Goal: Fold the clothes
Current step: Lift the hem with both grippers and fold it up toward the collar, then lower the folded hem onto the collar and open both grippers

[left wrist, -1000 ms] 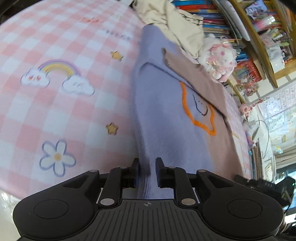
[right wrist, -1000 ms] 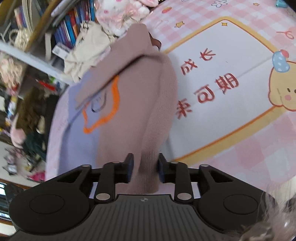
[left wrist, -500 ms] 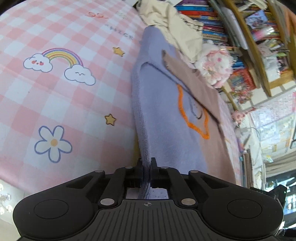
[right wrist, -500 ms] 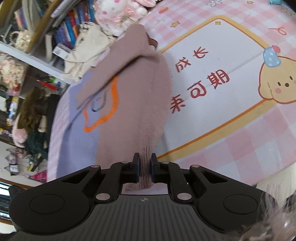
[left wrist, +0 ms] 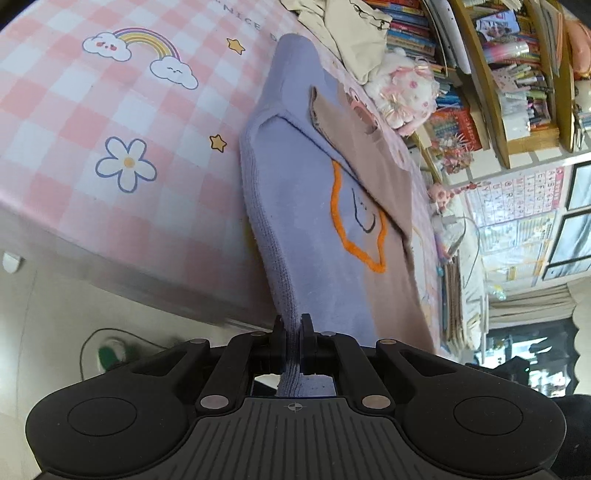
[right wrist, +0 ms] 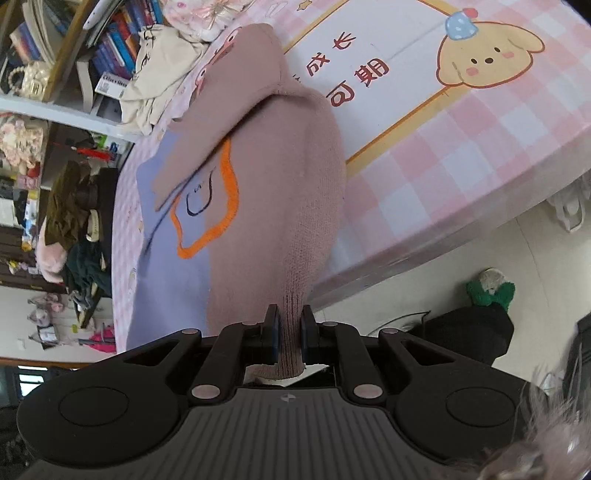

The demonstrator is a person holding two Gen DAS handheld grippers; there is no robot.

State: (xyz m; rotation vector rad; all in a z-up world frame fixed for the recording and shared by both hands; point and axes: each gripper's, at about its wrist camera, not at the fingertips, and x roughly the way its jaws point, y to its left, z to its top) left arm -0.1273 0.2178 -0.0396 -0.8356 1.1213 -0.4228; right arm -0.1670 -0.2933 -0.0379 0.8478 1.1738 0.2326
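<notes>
A knit sweater, half lilac (left wrist: 306, 221) and half dusty pink (right wrist: 295, 192) with an orange star outline on its chest, lies on a pink checked table cover (left wrist: 92, 107). Both sleeves are folded in over the body. My left gripper (left wrist: 292, 332) is shut on the lilac side of the hem. My right gripper (right wrist: 288, 325) is shut on the pink side of the hem. Both hold the hem lifted past the table's near edge, and the sweater stretches away from them toward the collar.
A cream garment (left wrist: 354, 33) and a white plush toy (left wrist: 402, 92) lie at the far end by bookshelves (left wrist: 498, 66). The cover shows a puppy print (right wrist: 487, 55). The table edge (right wrist: 443, 251) drops to a pale floor with a green toy (right wrist: 491, 288).
Both grippers closed on the hem, then pulled it back and up past the table's near edge. The floor now shows below the table in both views.
</notes>
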